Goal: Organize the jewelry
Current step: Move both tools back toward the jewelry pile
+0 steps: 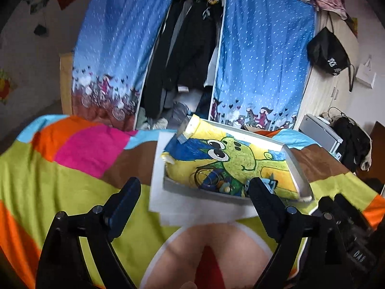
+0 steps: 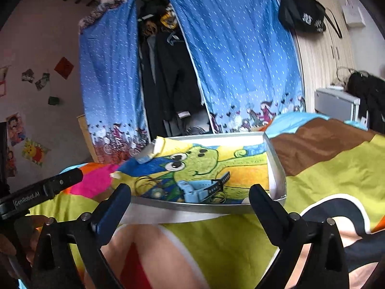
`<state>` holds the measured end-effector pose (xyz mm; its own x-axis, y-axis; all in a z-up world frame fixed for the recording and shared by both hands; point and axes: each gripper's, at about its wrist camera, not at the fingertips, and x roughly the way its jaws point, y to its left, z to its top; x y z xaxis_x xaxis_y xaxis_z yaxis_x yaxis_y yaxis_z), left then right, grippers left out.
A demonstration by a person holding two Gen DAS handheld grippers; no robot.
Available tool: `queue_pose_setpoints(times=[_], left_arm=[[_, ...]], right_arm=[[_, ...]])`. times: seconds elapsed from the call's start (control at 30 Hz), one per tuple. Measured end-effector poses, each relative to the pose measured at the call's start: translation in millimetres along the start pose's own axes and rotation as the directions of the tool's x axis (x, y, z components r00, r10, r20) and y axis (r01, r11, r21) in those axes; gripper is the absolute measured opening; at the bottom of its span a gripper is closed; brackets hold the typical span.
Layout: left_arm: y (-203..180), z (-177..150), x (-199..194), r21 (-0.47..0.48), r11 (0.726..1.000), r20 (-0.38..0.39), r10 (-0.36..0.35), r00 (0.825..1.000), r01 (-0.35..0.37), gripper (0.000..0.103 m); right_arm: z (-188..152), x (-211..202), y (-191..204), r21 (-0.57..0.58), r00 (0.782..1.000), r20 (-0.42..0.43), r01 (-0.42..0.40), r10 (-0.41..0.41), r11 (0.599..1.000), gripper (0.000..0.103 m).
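A shallow white box (image 2: 276,166) lies on a bed covered with a multicoloured blanket (image 2: 336,168). The box floor is lined with a crayon drawing of a green cartoon creature (image 2: 202,161). The jewellery is bunched along the box's near edge.

Left gripper (image 1: 195,195): jaws spread wide, holding nothing. Right gripper (image 2: 190,198): jaws likewise spread, empty. Both hover above the blanket, short of the box's near wall.

Relation governing the coming move: the jewellery lies directly ahead of both grippers, just over the near rim. In the right wrist view the light-blue watch (image 2: 195,189) sits almost centred between the jaws, and the right gripper appears the nearer of the two. In the left wrist view the cluster sits towards the right-hand finger, so the left would have to shift rightwards. The watch's long axis runs roughly crosswise to the right gripper's approach, in line with the near rim.

Count, as far as visible:
- one light-blue watch;
- one dark perforated strap (image 2: 220,183), rising at a slant from the watch; whether it belongs to it I cannot tell;
- thin wire bangles (image 1: 204,177), at least two, overlapping; exact number not resolvable;
- one small round item (image 2: 157,193) beside the bangles, unidentifiable;
- dark thin loops (image 2: 220,196) by the rim, number uncertain.

Judgement: nothing has been lifted yet.
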<state>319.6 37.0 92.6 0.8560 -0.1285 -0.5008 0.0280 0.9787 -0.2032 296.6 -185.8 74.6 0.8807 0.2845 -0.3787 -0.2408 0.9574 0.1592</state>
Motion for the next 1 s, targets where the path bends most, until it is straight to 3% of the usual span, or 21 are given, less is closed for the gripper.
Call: queue_pose_setpoints(times=[0.1, 0.53, 0.77, 1.0], left_arm=[[-1.1, -9.7, -30.4, 0.022, 1.0, 0.027, 0.009, 1.0, -0.009, 0.097], [-7.3, -71.4, -139.9, 0.051, 0.998, 0.071, 0.033, 0.997, -0.036, 0.098], [-5.2, -109.8, -171.6, 0.08, 0.996, 0.042, 0.047, 0.998, -0.05, 0.098], [-6.5, -147.6, -167.8, 0.112, 0.993, -0.05, 0.042, 0.998, -0.037, 0.098]], right_arm=[[-2.1, -26.3, 10.9, -0.031, 1.0, 0.017, -0.013, 0.014, 0.999, 0.102], [-43.3, -122.6, 23.1, -0.098, 0.999, 0.022, -0.046, 0.048, 0.994, 0.103], [-79.9, -151.7, 23.5, -0.1, 0.998, -0.049, -0.045, 0.04, 0.994, 0.103], [-116.2, -153.2, 15.4, -0.095, 0.982, -0.188, -0.017, -0.001, 0.995, 0.103]])
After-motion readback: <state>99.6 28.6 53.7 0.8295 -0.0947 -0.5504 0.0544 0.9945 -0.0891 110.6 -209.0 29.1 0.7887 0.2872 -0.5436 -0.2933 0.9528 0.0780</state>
